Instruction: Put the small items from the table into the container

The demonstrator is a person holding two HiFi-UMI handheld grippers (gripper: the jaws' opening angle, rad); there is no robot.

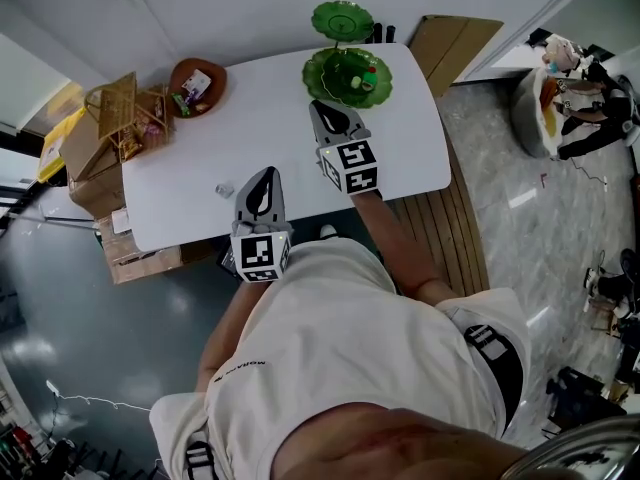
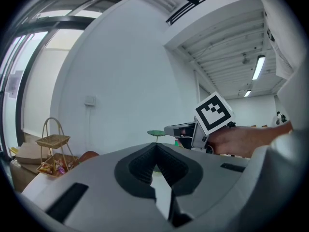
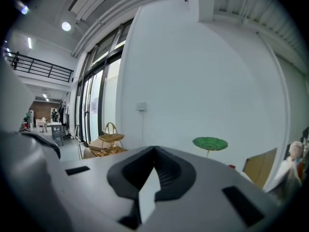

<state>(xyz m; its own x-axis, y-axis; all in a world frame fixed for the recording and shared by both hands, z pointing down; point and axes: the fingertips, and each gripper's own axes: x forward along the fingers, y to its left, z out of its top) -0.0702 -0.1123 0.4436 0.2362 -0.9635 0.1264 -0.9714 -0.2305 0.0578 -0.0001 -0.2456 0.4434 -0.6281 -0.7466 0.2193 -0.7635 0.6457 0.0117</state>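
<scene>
Head view shows the left gripper (image 1: 264, 176) and right gripper (image 1: 325, 110) above the white table (image 1: 260, 118), jaws pinched together on nothing, a small item (image 1: 224, 189) near the table's near edge, the green tiered dish (image 1: 347, 76) at its far edge.

A white short-sleeved T-shirt (image 1: 340, 358) with small dark lettering is worn. The grey left claw (image 1: 266, 174) and right claw (image 1: 318, 105) are each fitted with a black-and-white marker cube (image 1: 352, 165).
</scene>
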